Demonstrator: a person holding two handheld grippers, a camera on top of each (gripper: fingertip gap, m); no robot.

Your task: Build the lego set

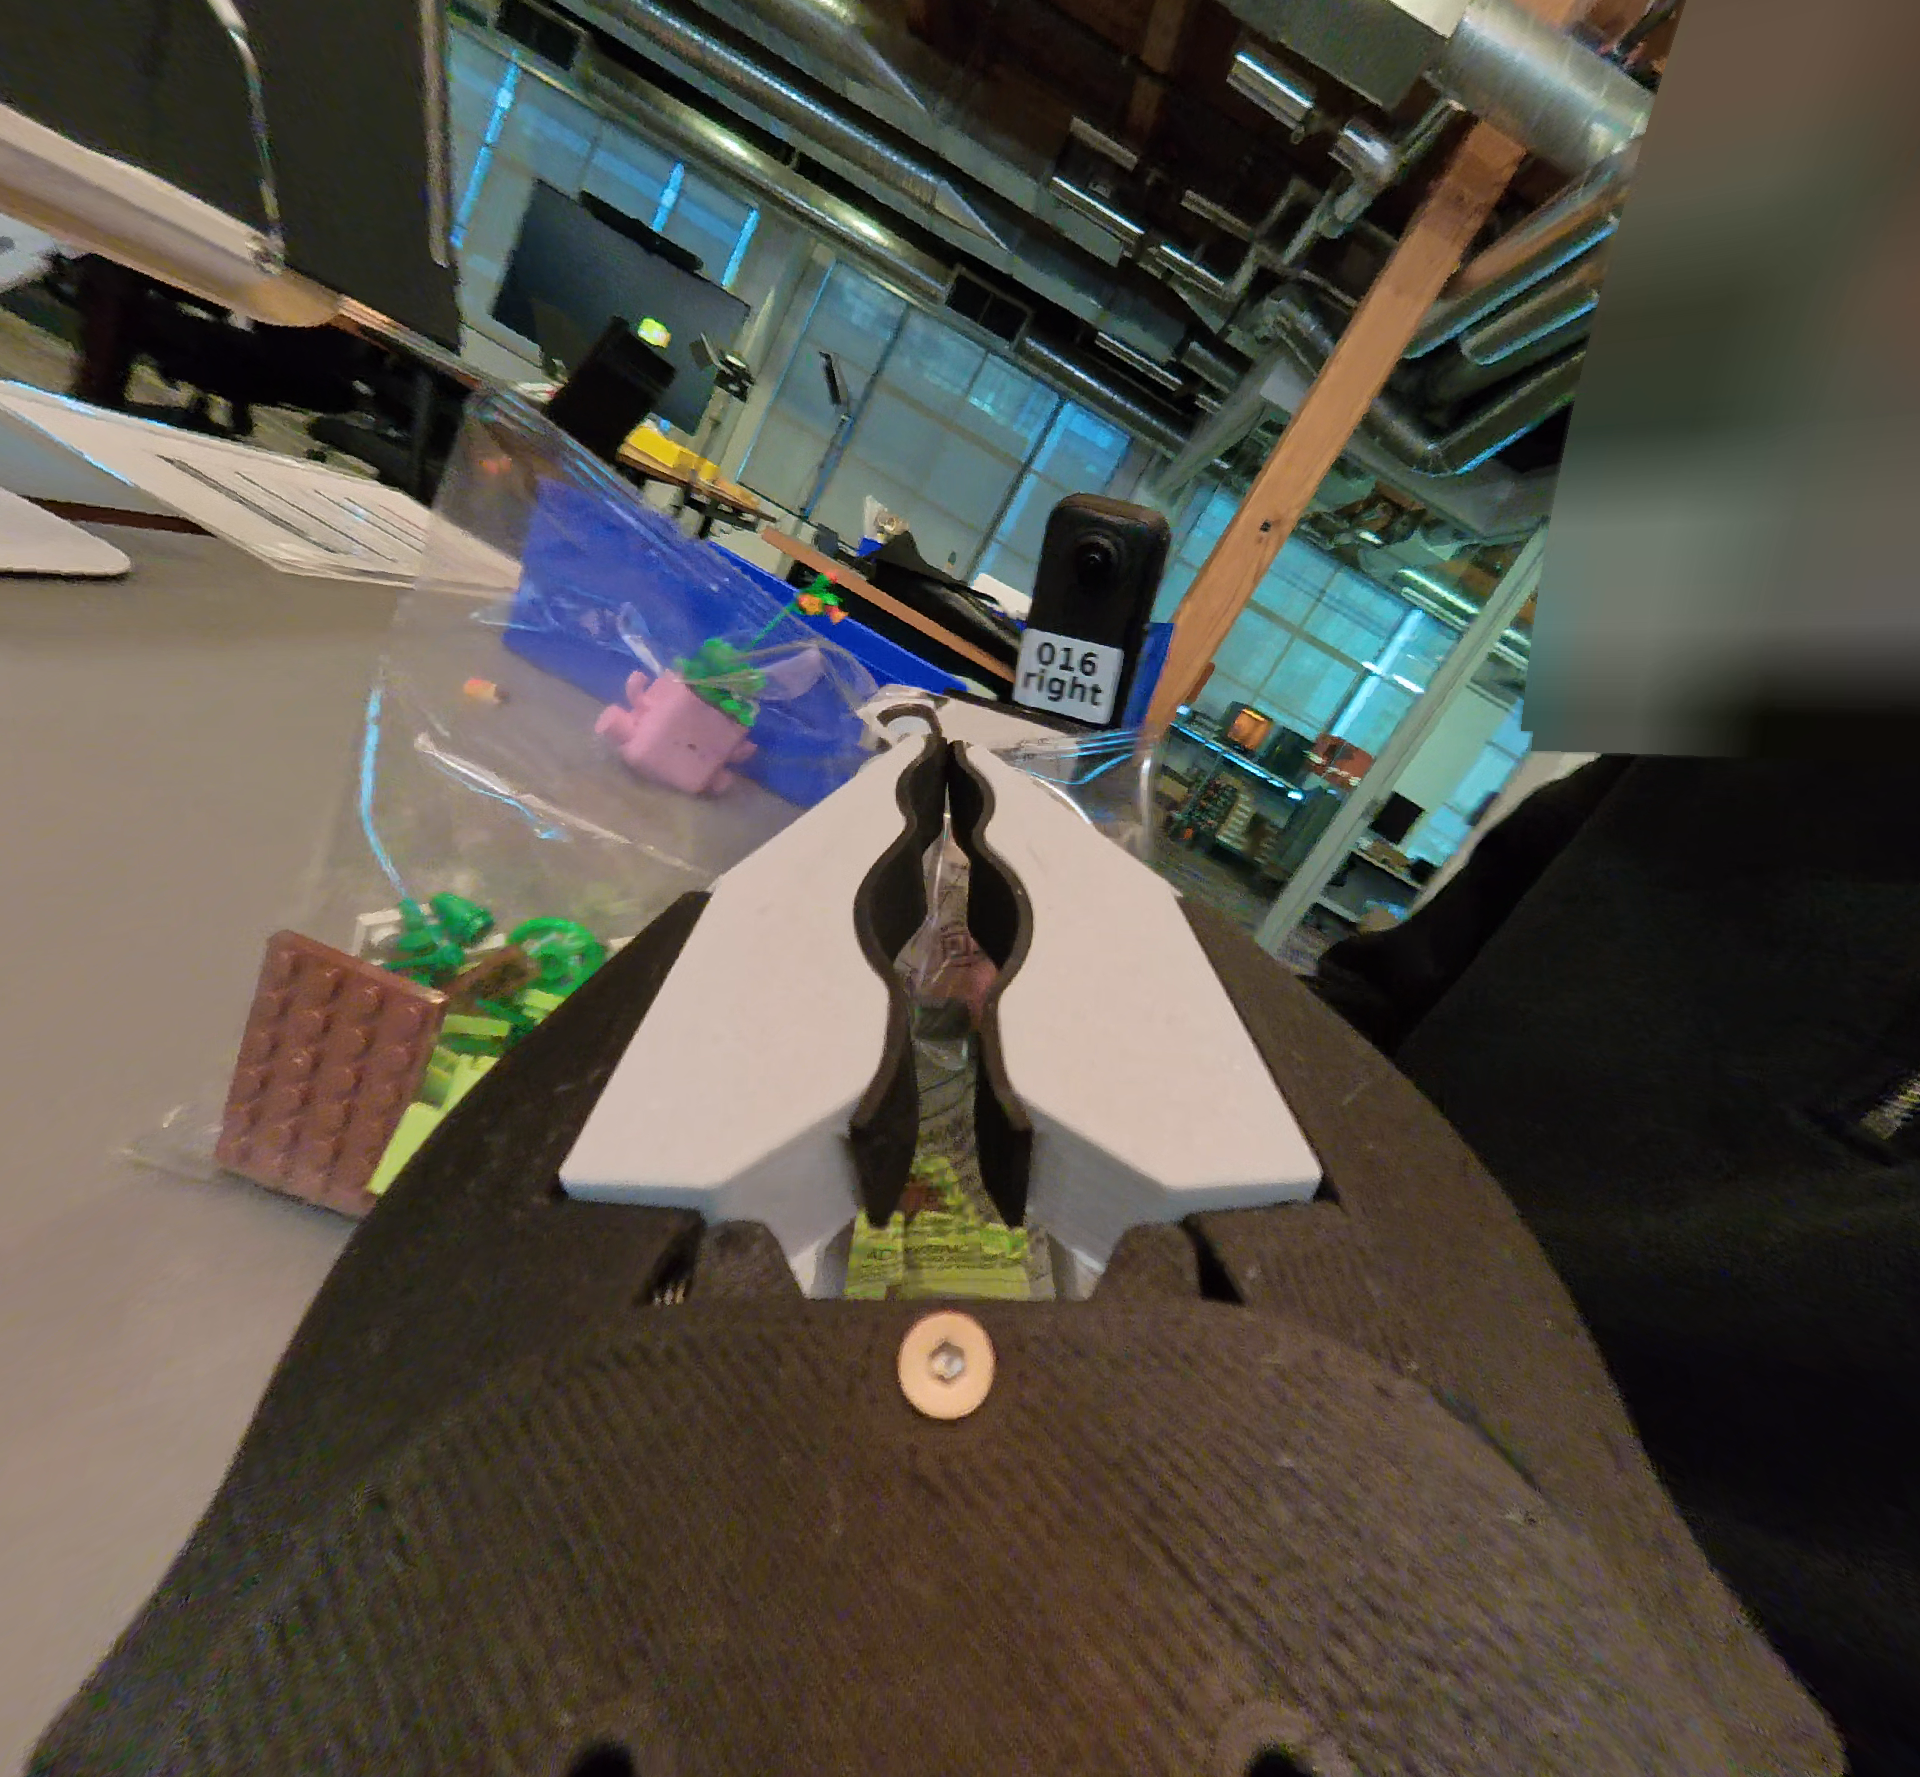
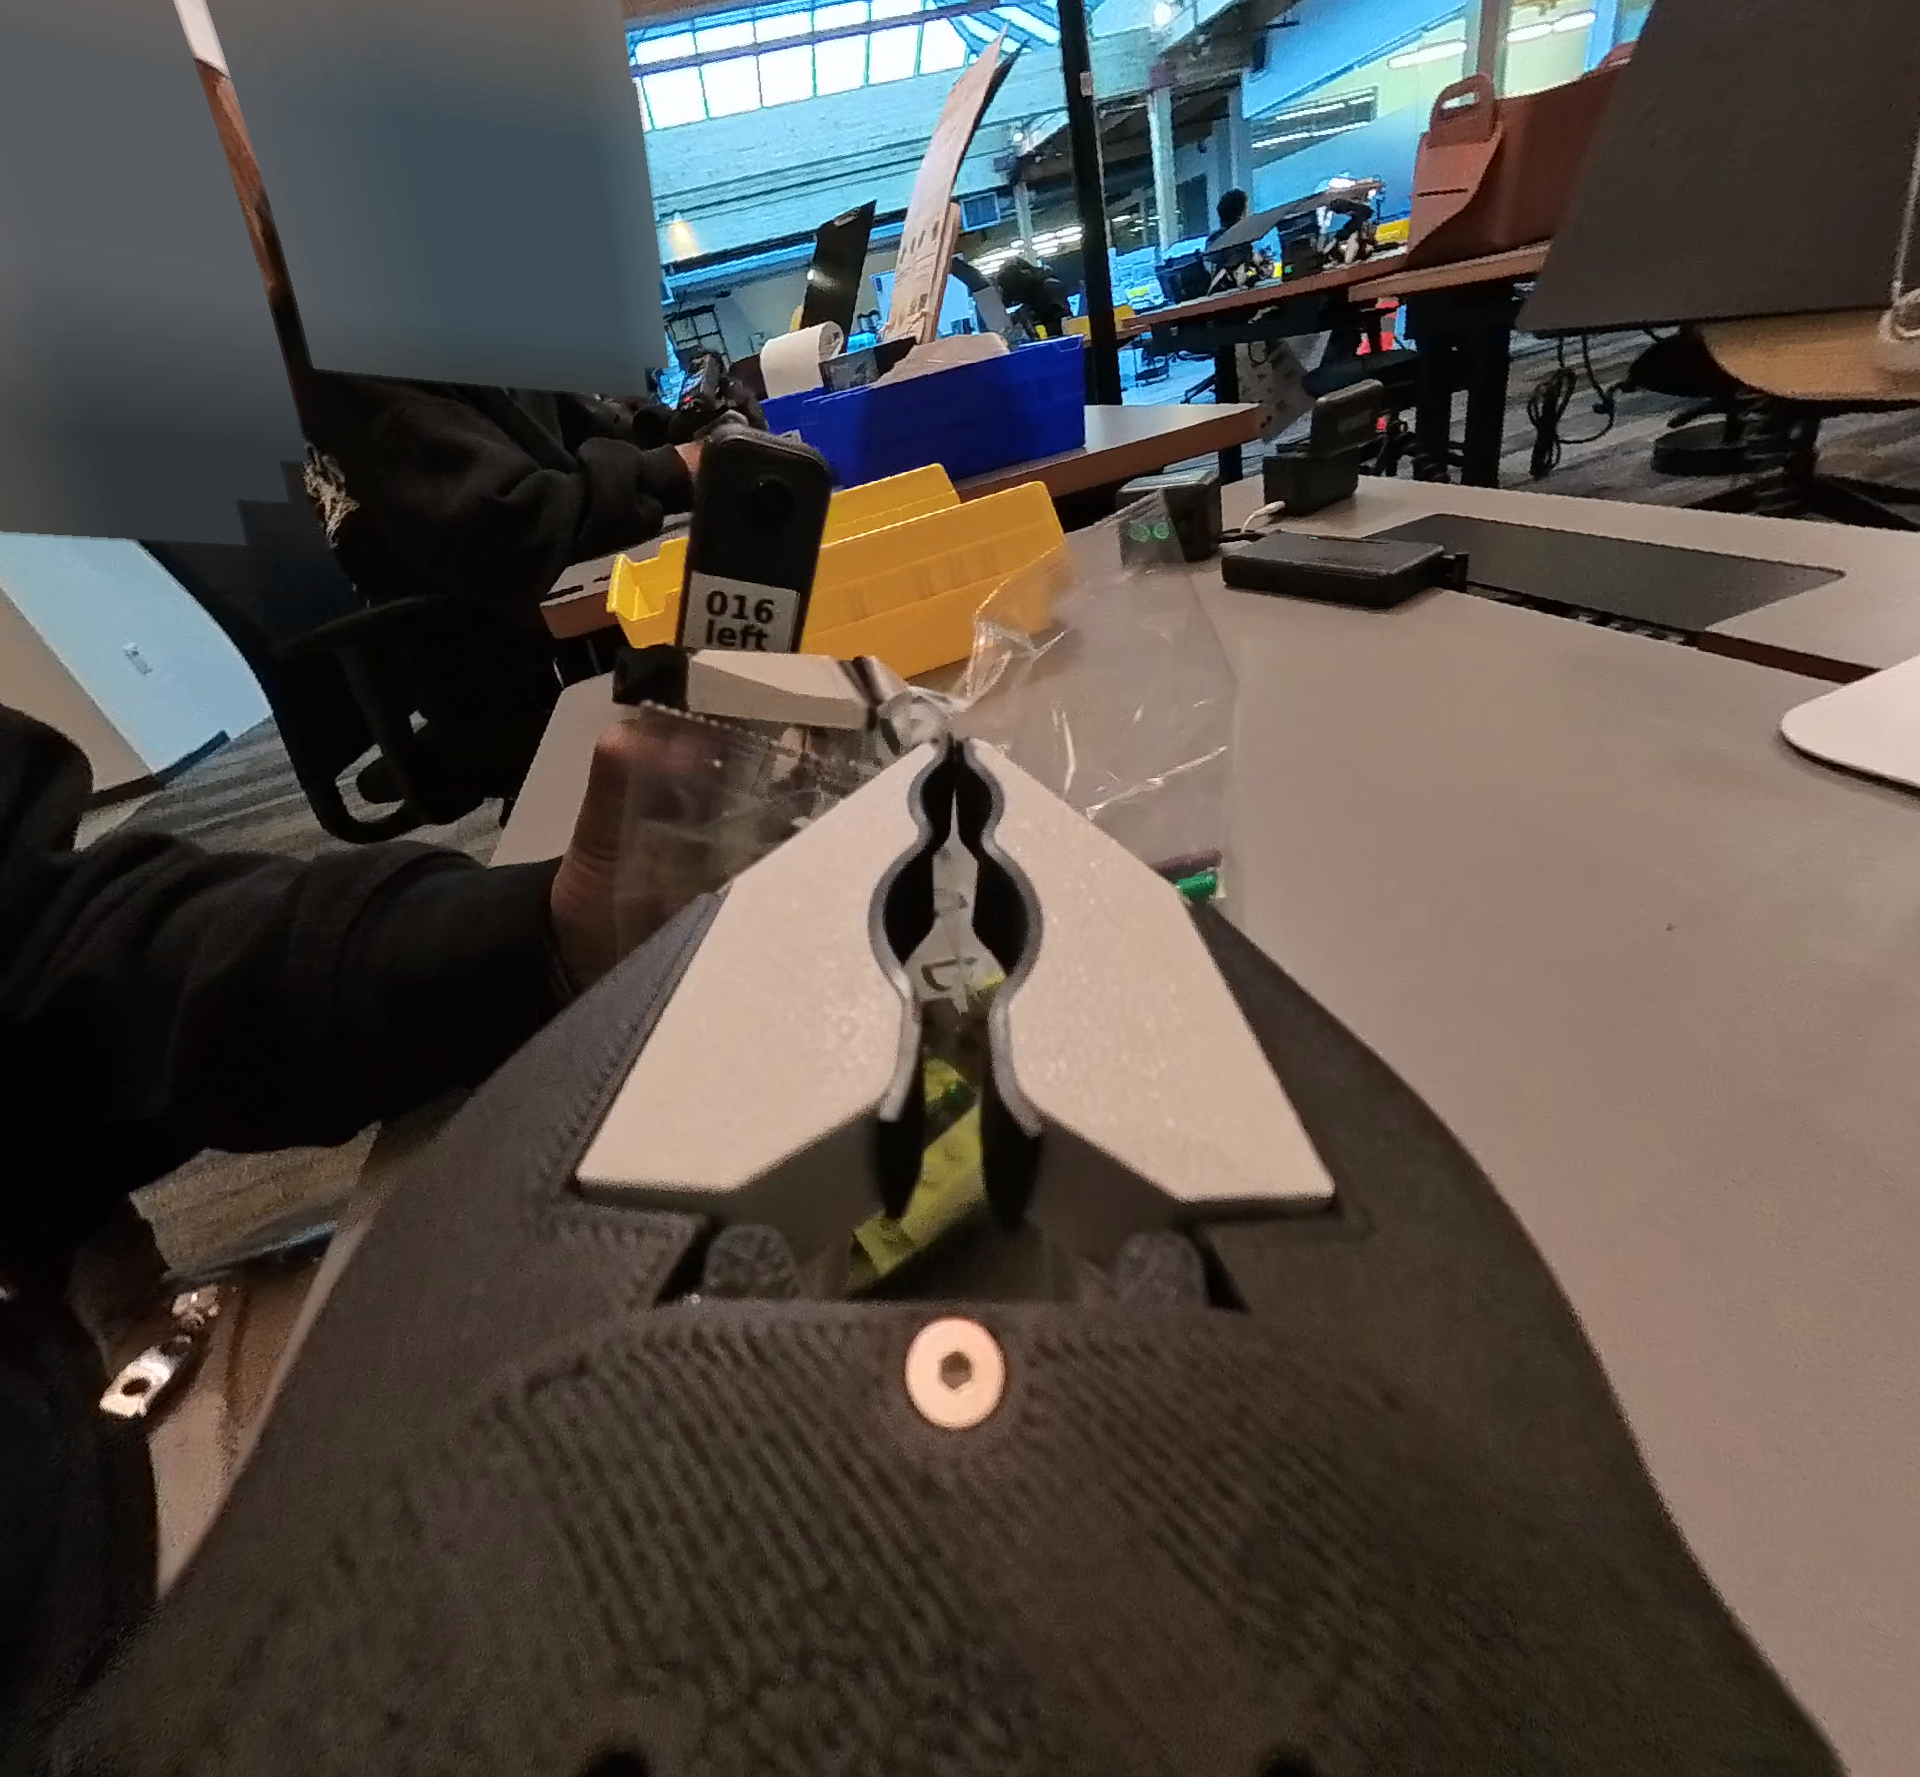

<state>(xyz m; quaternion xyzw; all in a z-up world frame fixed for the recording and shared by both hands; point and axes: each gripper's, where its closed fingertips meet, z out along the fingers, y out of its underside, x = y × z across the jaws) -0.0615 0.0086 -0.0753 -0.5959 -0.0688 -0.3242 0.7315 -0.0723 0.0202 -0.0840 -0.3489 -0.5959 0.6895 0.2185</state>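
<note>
My left gripper point(image 1: 948, 751) is shut on the top edge of a clear plastic bag point(image 1: 499, 792). The bag's lower part rests on the grey table and holds a brown studded plate point(image 1: 322, 1073), dark green pieces point(image 1: 468, 938) and lime pieces. My right gripper point(image 2: 951, 751) is shut on the same bag point(image 2: 1122, 719), tip to tip with the left gripper point(image 2: 779, 688). A pink lego figure with a green plant on top point(image 1: 681, 730) lies on the table behind the bag. A small orange piece point(image 1: 481, 688) lies next to it.
A blue bin point(image 1: 644, 584) stands behind the pink figure. Yellow bins point(image 2: 914, 564) stand at the table's far edge, with blue bins point(image 2: 935, 418) on another table beyond. Black devices point(image 2: 1330, 569) lie at the back right. A person's dark sleeve point(image 2: 260, 979) is at the left. Only a small space, under 4 cm, lies between the two pairs of fingers.
</note>
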